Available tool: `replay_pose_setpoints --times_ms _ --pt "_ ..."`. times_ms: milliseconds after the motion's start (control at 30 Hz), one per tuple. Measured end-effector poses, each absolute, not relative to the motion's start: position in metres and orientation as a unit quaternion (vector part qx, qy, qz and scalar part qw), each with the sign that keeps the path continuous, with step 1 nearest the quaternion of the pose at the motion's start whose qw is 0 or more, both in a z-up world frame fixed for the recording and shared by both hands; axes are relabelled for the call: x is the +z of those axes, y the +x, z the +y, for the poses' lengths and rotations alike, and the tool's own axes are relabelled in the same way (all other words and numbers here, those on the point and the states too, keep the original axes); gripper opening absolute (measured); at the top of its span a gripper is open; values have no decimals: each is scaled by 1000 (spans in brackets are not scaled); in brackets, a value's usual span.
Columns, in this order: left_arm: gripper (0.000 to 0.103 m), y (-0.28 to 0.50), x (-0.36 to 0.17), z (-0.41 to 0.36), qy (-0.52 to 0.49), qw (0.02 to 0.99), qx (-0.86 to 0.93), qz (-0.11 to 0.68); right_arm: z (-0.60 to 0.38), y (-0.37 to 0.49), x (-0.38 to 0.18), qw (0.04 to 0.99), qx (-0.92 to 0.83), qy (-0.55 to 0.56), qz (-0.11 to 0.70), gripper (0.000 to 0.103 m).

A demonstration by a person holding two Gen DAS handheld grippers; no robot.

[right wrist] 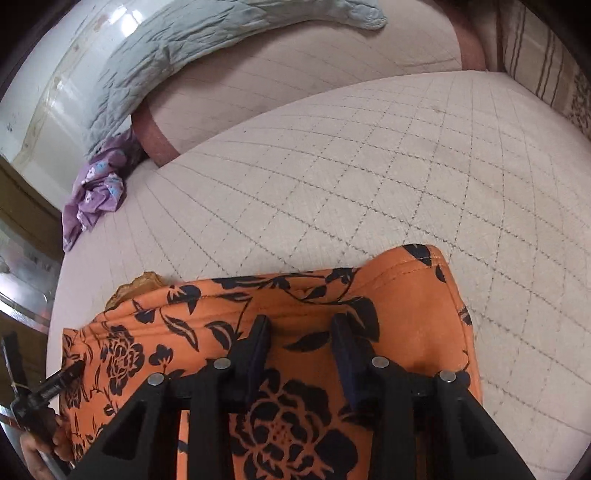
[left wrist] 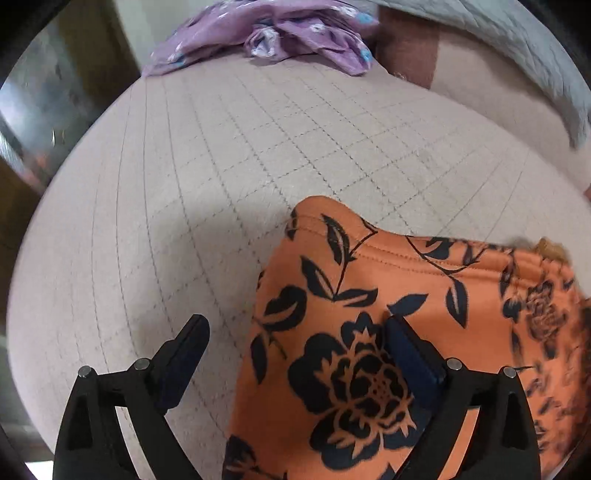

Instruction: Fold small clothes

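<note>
Fabric fills the near part of both views: an orange garment (left wrist: 388, 332) printed with dark roses and leaves, lying on the quilted beige mattress (left wrist: 221, 166), its lower part cut off by the frame edge and by the gripper bodies; whether it is folded over cannot be told, though a stitched hem runs across its far side and a small tan scrap (right wrist: 136, 288) peeks out from behind its far left corner, too blurred to name; the left gripper (left wrist: 295, 332) has its fingers spread wide, one over bare mattress and the other over the orange cloth, clasping nothing; the right gripper (right wrist: 301, 328) hangs over the middle of the garment (right wrist: 406, 314) with a gap between its fingers, cloth showing through that gap, and contact with the cloth cannot be made out; at the lower left edge of the right view the other gripper's finger (right wrist: 61, 380) shows only in part; a crumpled purple flowered cloth (left wrist: 266, 33) lies at the far edge of the mattress, well apart; a pale blue quilted cover (right wrist: 166, 48) drapes along the back, beside a brownish bolster (right wrist: 155, 140); the room beyond is dim and smeared.
</note>
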State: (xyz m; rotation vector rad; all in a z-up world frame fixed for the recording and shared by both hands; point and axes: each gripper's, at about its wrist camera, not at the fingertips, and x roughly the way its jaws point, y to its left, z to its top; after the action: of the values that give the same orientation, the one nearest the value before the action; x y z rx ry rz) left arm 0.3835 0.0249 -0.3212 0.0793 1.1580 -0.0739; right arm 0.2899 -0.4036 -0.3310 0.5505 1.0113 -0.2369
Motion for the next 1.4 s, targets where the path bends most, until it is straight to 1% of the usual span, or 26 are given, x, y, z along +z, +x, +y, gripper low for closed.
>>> replay_pose_setpoints --times_ms 133,267,367,467,533,667,733,767,833,867,933,1033,1133,1267,1333,1400 --pt "96 357 -295 24 89 861 -28 501 -396 270 -307 841 -79 281 456 40" --pt "96 312 -277 29 73 865 -77 490 -375 231 -286 851 -47 265 452 40" --pt "96 292 -286 32 83 856 -68 505 -358 213 -290 851 -40 244 462 40" --pt "97 300 -317 25 114 827 -49 549 -352 203 -327 818 -51 242 519 40" --pt "97 294 -310 31 91 835 -48 541 -349 193 -321 833 -55 239 497 39" --pt "96 263 -278 42 82 875 -30 477 -343 158 -299 849 -43 255 461 39" --pt "96 247 -280 42 86 877 -40 470 -340 142 -297 853 -41 261 451 40" --pt "96 243 -288 39 101 868 -38 484 -336 136 -299 853 -36 263 449 40" --pt "97 244 -310 40 128 845 -32 518 -328 136 -313 839 -34 249 482 40" --pt "97 243 -312 42 115 847 -34 518 -322 140 -322 834 -36 230 500 40" --pt "97 241 -304 46 99 851 -38 515 -316 139 -317 842 -40 210 495 40" --pt "97 228 -295 46 109 867 -29 486 -321 131 -305 845 -22 253 471 41" --pt "97 217 -285 41 113 879 -38 462 -312 130 -293 863 -13 242 444 40" --pt "97 216 -286 18 154 887 -38 433 -286 139 -285 877 23 223 424 40" --pt "97 220 -298 11 169 878 -39 446 -273 153 -298 865 27 212 455 40" --pt "97 224 -309 6 176 876 -34 448 -263 167 -323 842 19 194 504 42"
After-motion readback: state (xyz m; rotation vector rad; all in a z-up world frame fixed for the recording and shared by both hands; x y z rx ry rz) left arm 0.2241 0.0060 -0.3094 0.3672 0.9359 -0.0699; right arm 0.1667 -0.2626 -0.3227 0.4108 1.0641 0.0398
